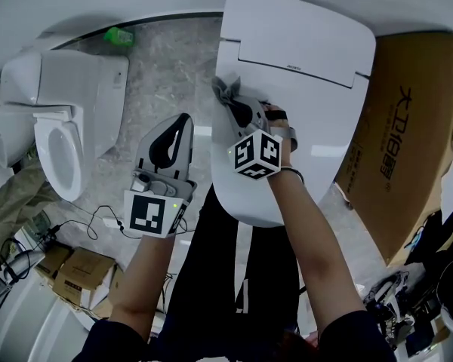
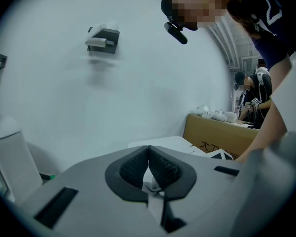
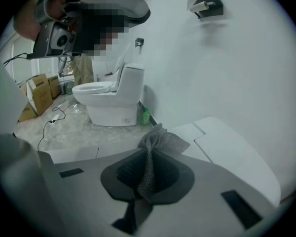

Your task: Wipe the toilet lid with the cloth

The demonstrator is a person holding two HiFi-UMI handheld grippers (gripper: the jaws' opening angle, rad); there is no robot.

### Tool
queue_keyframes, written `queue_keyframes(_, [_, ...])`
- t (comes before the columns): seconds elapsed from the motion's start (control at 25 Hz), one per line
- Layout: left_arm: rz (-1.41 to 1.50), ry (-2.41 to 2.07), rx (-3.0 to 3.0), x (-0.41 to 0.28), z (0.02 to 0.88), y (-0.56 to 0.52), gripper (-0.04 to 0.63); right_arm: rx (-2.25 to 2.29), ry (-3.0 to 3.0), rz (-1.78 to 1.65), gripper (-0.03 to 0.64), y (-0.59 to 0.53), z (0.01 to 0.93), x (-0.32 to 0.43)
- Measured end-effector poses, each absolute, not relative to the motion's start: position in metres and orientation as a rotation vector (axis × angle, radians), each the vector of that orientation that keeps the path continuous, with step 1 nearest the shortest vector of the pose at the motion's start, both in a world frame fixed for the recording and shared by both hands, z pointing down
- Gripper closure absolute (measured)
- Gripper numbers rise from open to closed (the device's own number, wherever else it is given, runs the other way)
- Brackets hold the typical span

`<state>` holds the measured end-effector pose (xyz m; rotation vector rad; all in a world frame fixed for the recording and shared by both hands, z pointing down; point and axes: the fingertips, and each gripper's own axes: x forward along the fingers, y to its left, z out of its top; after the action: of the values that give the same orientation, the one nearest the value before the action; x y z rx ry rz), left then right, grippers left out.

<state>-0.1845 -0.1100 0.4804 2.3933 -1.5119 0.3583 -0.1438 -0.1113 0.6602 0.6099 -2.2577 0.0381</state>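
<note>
The white toilet lid (image 1: 302, 66) lies closed in the middle of the head view. My right gripper (image 1: 226, 100) hovers over the lid's left edge, shut on a grey mesh cloth (image 1: 227, 89). In the right gripper view the cloth (image 3: 155, 149) is pinched upright between the dark pads, its bunched end sticking out past the tips, with the lid (image 3: 227, 154) below and to the right. My left gripper (image 1: 183, 123) is held over the floor left of the toilet. Its pads (image 2: 160, 167) meet at the tips, with nothing between them.
A second toilet (image 1: 60, 123) with its seat uncovered stands at the left, a green bottle (image 1: 119, 36) behind it. A large cardboard box (image 1: 404, 142) flanks the toilet's right side. Cables (image 1: 98, 217) and small boxes (image 1: 75, 266) lie on the floor at lower left. A paper holder (image 3: 205, 5) hangs on the wall.
</note>
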Motion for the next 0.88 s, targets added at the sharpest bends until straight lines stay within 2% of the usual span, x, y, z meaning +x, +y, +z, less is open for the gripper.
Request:
queue_keyframes(0.24, [0.35, -1.498, 2.394, -0.178, 0.476, -0.112, 0.575, 0.743, -2.214, 0.103, 0.577, -0.113, 0.659, -0.099])
queue_keyframes(0.88, [0.375, -1.395, 2.491, -0.142, 0.469, -0.105, 0.575, 1.173, -1.965, 0.262, 0.577, -0.111, 0.661, 0.091])
